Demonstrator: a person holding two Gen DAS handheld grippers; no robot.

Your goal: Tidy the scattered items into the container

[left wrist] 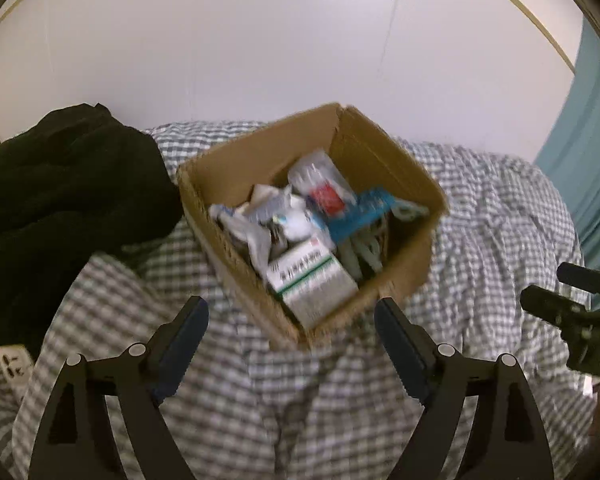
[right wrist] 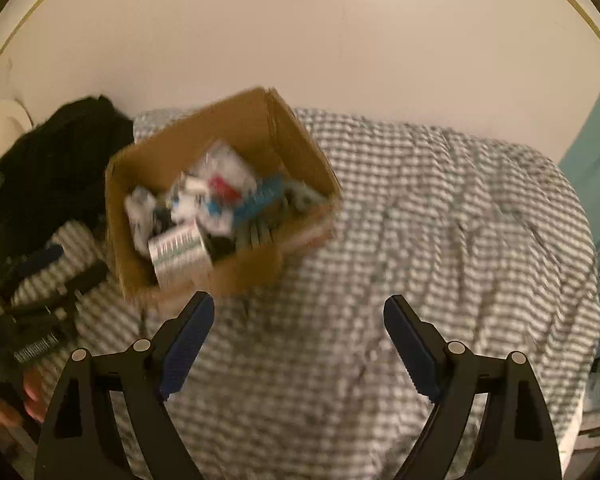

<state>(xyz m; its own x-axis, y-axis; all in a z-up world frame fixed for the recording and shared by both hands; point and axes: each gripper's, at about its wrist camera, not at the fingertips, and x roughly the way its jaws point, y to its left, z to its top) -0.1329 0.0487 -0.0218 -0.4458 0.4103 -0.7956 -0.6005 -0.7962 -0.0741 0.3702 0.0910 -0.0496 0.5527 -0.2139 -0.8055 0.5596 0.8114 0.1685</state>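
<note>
An open cardboard box stands on a checked bedspread and holds several items: a white and green medicine carton, a clear packet with a red label, a blue card and crumpled white wrappers. My left gripper hangs open just short of the box's near corner, nothing between its fingers. In the right wrist view the same box lies ahead to the left, and my right gripper stands open over bare bedspread, holding nothing. Both views are blurred.
A heap of black clothing lies left of the box. A white power strip peeks out at the lower left. A pale wall rises behind the bed, and a teal curtain hangs at the right. The other gripper shows at the right edge.
</note>
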